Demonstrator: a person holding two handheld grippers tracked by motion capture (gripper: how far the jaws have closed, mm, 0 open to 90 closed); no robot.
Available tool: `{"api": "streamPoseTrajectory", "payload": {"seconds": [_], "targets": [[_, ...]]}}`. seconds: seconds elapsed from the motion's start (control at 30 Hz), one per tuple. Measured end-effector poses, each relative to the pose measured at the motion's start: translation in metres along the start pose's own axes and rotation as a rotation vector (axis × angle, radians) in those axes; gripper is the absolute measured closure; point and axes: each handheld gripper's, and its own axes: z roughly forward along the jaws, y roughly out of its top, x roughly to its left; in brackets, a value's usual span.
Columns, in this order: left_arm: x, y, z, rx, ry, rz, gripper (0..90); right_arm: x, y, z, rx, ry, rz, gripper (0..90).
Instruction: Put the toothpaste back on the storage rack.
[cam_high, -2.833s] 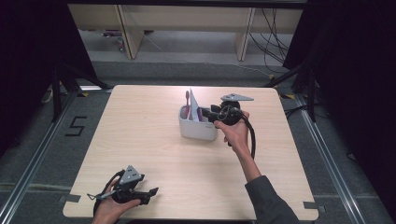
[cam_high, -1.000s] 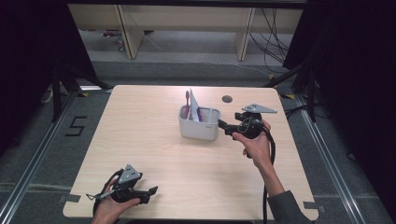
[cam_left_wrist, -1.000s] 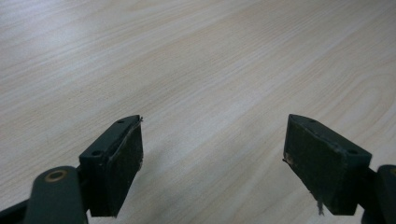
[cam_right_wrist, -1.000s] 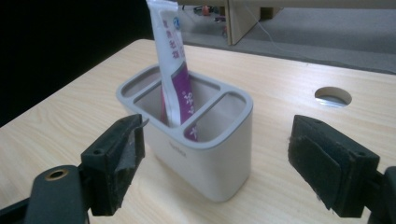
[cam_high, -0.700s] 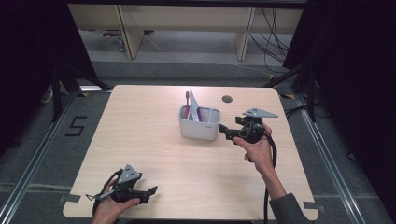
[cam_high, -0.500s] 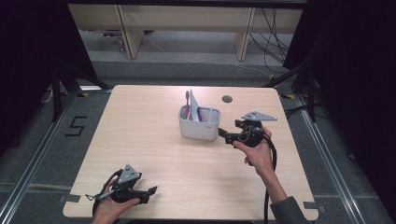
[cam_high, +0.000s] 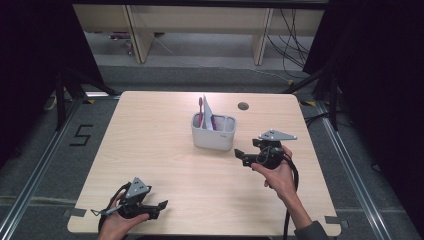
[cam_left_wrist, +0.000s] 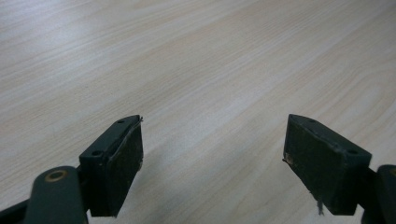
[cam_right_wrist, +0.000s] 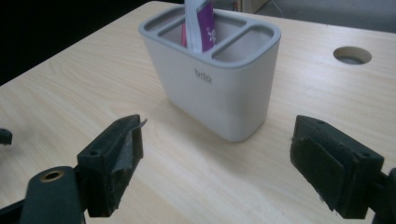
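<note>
From above, a grey holder (cam_high: 214, 132) with what looks like a toothbrush stands mid-table. The left gripper (cam_left_wrist: 212, 161) gapes empty over bare wood. The right gripper (cam_right_wrist: 215, 163), wide apart, faces the holder; a careless advance could topple it.

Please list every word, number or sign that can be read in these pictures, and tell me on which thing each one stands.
"5": dark numeral on the grey floor left of the table.
A short embossed word, perhaps "bdo", on the front wall of the grey holder; too faint to read with certainty.
White marks on the purple tube standing in the holder: decoration, no readable letters.
</note>
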Motion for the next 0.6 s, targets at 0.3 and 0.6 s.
{"api": "streamPoseTrajectory", "payload": {"seconds": [0.3, 0.6], "targets": [[-0.002, -0.001, 0.001, -0.009, -0.003, -0.005, 19.5, 0.004, -0.028, -0.012, 0.037, -0.007, 0.015, 18.1], [-0.001, 0.000, 0.000, 0.002, -0.002, -0.004, 19.5, 0.005, -0.044, -0.019, 0.063, -0.001, 0.008, 18.1]]}}
